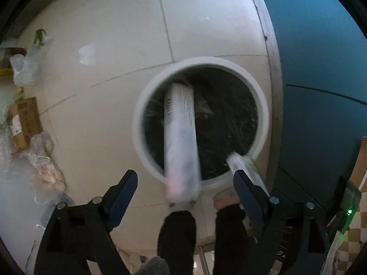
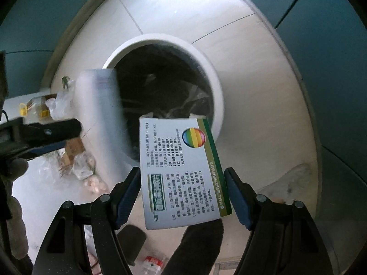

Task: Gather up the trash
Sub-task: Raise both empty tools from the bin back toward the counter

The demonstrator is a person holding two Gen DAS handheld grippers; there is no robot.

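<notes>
white cylindrical tube with printed text, motion-blurred, tilted over the bin's opening, free of both grippers. round white bin with a black liner sits on the pale tiled floor beside a teal wall. white medicine box (green edge stripe, rainbow circle logo, printed text) is above the bin's near rim, top flap open.

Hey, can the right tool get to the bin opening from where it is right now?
Probably yes. The right tool holds the box right in front of the bin, whose mouth is open. The blurred tube only crosses the left side.
</notes>
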